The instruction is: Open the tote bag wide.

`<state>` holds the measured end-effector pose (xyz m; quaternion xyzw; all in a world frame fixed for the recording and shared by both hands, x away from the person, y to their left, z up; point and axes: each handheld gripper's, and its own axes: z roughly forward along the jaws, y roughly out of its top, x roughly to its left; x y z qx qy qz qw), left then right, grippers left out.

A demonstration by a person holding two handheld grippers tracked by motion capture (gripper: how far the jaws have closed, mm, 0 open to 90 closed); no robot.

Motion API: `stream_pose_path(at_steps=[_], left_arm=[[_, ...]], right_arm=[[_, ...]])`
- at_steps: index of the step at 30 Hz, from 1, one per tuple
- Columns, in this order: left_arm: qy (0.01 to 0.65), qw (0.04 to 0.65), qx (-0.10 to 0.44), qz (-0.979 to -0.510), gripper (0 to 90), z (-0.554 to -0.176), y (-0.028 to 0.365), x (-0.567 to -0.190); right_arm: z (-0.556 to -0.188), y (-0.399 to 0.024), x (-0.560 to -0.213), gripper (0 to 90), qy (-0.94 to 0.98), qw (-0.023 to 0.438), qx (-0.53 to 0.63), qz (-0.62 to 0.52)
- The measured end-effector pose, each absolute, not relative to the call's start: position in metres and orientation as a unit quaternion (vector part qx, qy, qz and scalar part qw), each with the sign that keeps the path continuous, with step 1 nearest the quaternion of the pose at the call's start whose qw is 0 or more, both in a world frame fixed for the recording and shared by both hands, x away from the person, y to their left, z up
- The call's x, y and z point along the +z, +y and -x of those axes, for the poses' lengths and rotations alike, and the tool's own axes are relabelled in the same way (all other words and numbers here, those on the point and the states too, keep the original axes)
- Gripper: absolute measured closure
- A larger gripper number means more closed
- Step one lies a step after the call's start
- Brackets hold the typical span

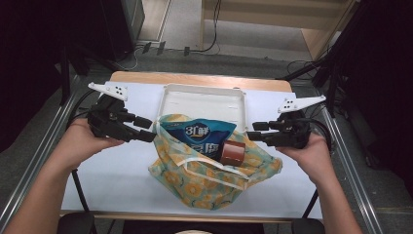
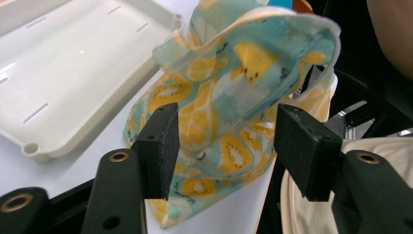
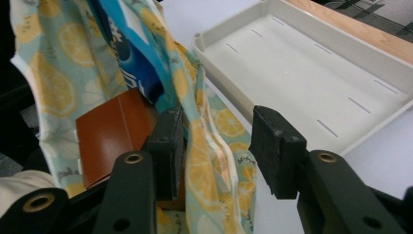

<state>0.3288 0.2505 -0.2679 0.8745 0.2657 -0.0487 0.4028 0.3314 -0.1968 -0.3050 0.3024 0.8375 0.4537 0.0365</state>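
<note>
A teal cloth bag (image 1: 214, 180) printed with yellow citrus slices lies on the white table cover, its mouth facing the far side. A blue snack packet (image 1: 202, 134) and a brown box (image 1: 233, 153) stick out of the mouth. My left gripper (image 1: 150, 129) is at the bag's left rim and stands open. In the left gripper view the bag (image 2: 234, 73) rises beyond the wide jaws of the left gripper (image 2: 224, 146), untouched by the pads. My right gripper (image 1: 252, 130) is at the right rim. In the right gripper view the right gripper (image 3: 216, 146) is open, with the bag's edge (image 3: 209, 141) hanging between the jaws beside the brown box (image 3: 109, 134) and the blue packet (image 3: 126, 53).
An empty white tray (image 1: 204, 97) sits just behind the bag; it also appears as the tray (image 2: 73, 63) and the tray (image 3: 311, 63). The table's wooden far edge (image 1: 199, 78) and metal side rails (image 1: 341, 141) border the work area. Dark stands rise at both sides.
</note>
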Motion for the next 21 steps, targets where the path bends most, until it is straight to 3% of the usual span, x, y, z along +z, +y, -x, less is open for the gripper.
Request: stream_pose_path(at_steps=[9, 18, 21], left_arm=[[0.268, 0.397, -0.043, -0.877, 48.1, -0.335, 0.241, -0.275], [0.260, 0.399, -0.048, -0.878, 81.2, -0.333, 0.241, -0.280], [0.257, 0.405, -0.054, -0.876, 86.7, -0.331, 0.245, -0.282]], right_arm=[[-0.325, -0.190, -0.309, 56.7, 0.840, 0.030, 0.456, -0.292], [-0.324, -0.193, -0.319, 59.2, 0.836, 0.026, 0.459, -0.299], [-0.322, -0.196, -0.319, 60.9, 0.836, 0.027, 0.458, -0.301]])
